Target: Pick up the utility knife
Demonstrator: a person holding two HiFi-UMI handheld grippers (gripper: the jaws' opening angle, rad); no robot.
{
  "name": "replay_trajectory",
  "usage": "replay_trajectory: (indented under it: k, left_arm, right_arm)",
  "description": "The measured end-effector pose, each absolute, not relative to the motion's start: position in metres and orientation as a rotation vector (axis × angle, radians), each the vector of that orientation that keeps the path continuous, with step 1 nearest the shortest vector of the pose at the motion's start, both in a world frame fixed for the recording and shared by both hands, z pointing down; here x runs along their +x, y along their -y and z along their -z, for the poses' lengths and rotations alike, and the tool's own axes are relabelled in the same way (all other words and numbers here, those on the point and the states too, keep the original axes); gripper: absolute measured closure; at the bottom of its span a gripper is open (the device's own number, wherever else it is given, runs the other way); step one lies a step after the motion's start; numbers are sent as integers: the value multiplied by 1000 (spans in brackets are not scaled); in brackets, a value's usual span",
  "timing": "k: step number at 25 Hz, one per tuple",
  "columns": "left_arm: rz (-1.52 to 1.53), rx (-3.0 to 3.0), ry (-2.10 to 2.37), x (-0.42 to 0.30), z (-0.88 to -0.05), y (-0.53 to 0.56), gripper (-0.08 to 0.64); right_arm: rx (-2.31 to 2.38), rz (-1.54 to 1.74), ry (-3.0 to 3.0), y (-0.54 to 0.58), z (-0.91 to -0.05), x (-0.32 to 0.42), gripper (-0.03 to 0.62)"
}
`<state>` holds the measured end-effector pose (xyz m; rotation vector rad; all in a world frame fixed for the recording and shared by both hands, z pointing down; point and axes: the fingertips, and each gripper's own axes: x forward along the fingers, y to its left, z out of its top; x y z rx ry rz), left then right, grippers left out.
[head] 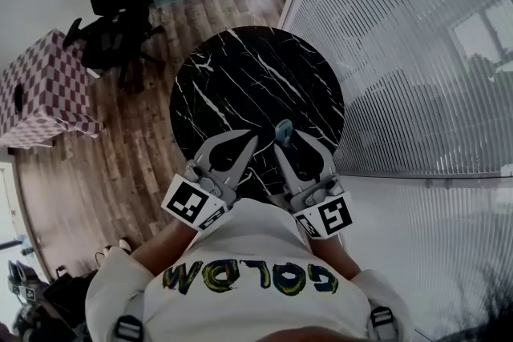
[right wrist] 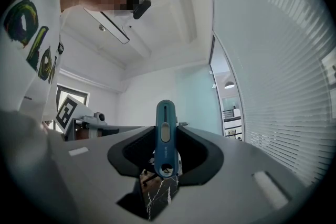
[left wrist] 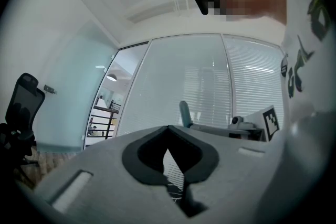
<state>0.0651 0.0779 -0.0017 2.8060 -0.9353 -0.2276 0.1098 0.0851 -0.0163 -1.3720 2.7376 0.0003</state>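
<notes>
A blue utility knife stands upright between the pads of my right gripper, which is shut on it. From the head view the knife sticks up from the right gripper above the near edge of a round black marble table. My left gripper is level beside it, its fingertips together with nothing between them. In the left gripper view the left gripper has its tips touching, and the knife shows beyond them to the right, held in the other gripper.
A black office chair and a checkered box stand on the wooden floor to the table's left. A glass wall with blinds runs close along the table's right side.
</notes>
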Motion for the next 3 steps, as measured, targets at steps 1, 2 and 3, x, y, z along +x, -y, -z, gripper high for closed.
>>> replay_trajectory:
  k: [1, 2, 3]
  left_arm:
    - [227, 2804, 934, 65, 2, -77, 557]
    - [225, 2803, 934, 65, 2, -77, 557]
    - [224, 2801, 933, 66, 2, -77, 557]
  right_arm:
    - [-1373, 2, -2738, -84, 16, 110, 462]
    - [-1373, 4, -2738, -84, 16, 110, 462]
    - [-1373, 5, -2739, -83, 16, 110, 462]
